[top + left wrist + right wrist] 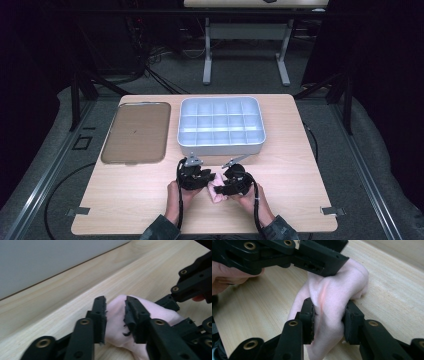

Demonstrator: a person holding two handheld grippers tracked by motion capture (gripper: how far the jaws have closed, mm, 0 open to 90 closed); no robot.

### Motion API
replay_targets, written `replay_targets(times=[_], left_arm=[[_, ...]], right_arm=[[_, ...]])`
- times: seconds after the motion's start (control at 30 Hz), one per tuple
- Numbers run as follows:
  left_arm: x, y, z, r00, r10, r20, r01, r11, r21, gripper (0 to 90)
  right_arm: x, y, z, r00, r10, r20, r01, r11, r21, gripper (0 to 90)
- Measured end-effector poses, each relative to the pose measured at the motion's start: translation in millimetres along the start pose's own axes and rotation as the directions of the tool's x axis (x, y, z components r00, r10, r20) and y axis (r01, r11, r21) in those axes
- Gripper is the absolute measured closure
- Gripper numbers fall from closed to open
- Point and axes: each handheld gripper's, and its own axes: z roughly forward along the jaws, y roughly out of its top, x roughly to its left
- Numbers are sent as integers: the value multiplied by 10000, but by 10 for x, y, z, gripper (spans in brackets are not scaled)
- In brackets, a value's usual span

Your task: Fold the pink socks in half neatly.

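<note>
A soft pink cloth (216, 193) lies bunched on the wooden table near its front edge, between my two grippers. In the right gripper view, my right gripper (328, 320) is shut on a fold of the pink cloth (334, 290), with both pads pressing into it. In the left gripper view, my left gripper (115, 315) stands open around another part of the cloth (160, 312), which sits loosely between its frayed pads. From above, the left gripper (200, 176) and the right gripper (226, 187) are close together, tips facing each other over the cloth.
A grey tray (220, 149) divided into several compartments sits just beyond the grippers. To its left lies a flat brown lid (136, 132). Bare wood stretches to the left and right of the person's hands, and the table's front edge is close.
</note>
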Motion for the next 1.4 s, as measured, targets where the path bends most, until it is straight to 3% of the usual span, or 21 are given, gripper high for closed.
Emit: replay_targets(times=[0.03,0.07,0.1,0.27,0.37,0.5,0.6,0.63,0.7,1.03,1.07,1.1,1.2,1.23,1.27,1.4], left_arm=[[8,0,-14,9999,-53,-94,53,10000,-31,617],[14,1,-28,9997,-133,-189,132,9999,-77,585],[25,1,-53,9991,-179,-391,175,9998,-109,545],[111,-27,-177,9959,-451,-784,434,9988,-239,363],[152,-55,-248,9946,-427,-947,404,9988,-261,294],[228,-168,-423,9874,-662,-1435,609,9973,-410,238],[259,-224,-473,9840,-774,-1604,725,9967,-363,219],[280,-270,-508,9804,-700,-1843,668,9975,-239,197],[299,-308,-531,9799,-734,-1852,707,9973,-216,191],[376,-529,-663,9651,-541,-2561,621,9978,232,150],[373,-538,-664,9641,-556,-2597,632,9978,210,149],[375,-558,-676,9673,-654,-2453,714,9973,158,149],[374,-575,-670,9659,-544,-2533,627,9977,247,148],[376,-586,-661,9653,-564,-2549,655,9975,273,148],[378,-595,-656,9649,-549,-2570,630,9977,234,142],[370,-610,-658,9634,-401,-2649,484,9985,248,141]], right_arm=[[-6,-2,2,10000,11,-73,-11,10000,-23,675],[-4,12,-36,9996,-115,264,102,9988,483,679],[-14,-5,1,9999,-26,-99,26,10000,-9,683],[-20,-19,8,9996,73,-263,-78,9998,-195,697],[-24,-25,8,9995,49,-302,-56,9997,-235,700],[-28,-30,7,9994,-26,-337,16,9996,-278,706],[-31,-29,8,9994,-34,-355,24,9996,-282,706],[-33,-26,5,9994,-68,-340,60,9997,-238,706],[-33,-28,6,9994,-70,-350,61,9996,-259,706],[-19,-22,3,9991,-255,-332,246,9993,-264,719],[-19,-3,-41,9990,-445,3,445,9984,344,722],[-28,-18,0,9988,-335,-345,329,9993,-194,724],[-27,-19,2,9987,-319,-402,310,9992,-235,725],[-23,-3,-43,9988,-489,-4,489,9981,365,726],[-23,-21,0,9987,-329,-385,321,9992,-228,727],[-30,-32,1,9984,-358,-437,344,9989,-325,728]])
